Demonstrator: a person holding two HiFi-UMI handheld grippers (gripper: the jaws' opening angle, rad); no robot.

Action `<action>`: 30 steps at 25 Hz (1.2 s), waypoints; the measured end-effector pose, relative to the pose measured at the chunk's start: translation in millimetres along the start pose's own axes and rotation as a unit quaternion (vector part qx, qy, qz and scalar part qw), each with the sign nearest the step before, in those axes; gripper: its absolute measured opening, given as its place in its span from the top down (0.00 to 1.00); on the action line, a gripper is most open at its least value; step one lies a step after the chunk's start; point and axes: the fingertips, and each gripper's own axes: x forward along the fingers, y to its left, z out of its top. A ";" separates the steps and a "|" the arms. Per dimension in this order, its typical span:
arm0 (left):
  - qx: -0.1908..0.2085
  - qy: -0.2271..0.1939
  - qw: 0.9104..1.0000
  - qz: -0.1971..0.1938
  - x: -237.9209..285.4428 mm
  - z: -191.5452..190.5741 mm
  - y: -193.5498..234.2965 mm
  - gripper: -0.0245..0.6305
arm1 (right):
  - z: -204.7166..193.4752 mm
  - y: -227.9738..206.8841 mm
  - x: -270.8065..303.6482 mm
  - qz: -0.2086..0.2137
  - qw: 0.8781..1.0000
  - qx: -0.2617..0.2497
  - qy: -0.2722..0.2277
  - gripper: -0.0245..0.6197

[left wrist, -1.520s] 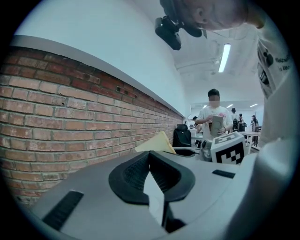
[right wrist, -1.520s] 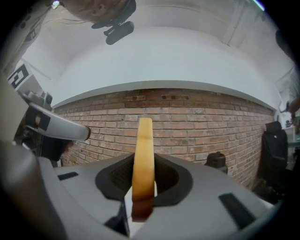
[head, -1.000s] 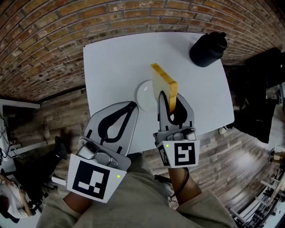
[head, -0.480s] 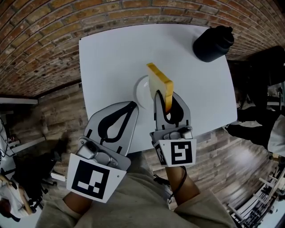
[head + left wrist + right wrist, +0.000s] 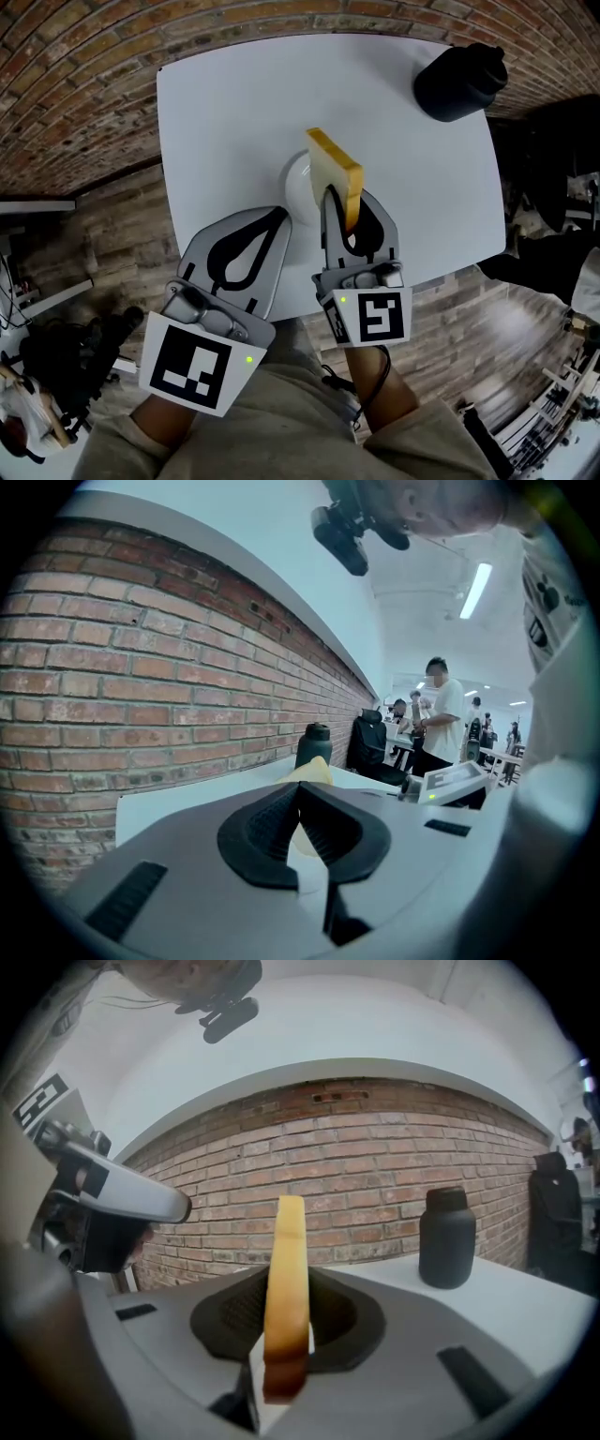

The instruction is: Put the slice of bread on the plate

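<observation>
Right gripper view: bread slice (image 5: 287, 1269) clamped (edge-on) between right tongs (image 5: 284, 1333).

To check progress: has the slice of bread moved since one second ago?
Yes. In the head view the slice of bread has shifted left: it now covers more of the plate and lies farther from the black bottle.
</observation>
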 end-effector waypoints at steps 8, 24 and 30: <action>0.002 0.014 1.000 -0.008 21.3 -18.3 2.1 0.95 | -17.6 -0.4 7.2 0.007 1.000 0.012 0.010 0.83; 0.005 0.025 1.000 -0.009 37.9 -27.3 -3.3 0.95 | -55.3 -1.6 13.3 0.022 0.997 0.048 0.058 0.83; 0.004 0.026 1.000 -0.008 38.3 -26.5 -5.3 0.95 | -62.8 -1.5 15.9 0.035 0.994 0.090 0.057 0.83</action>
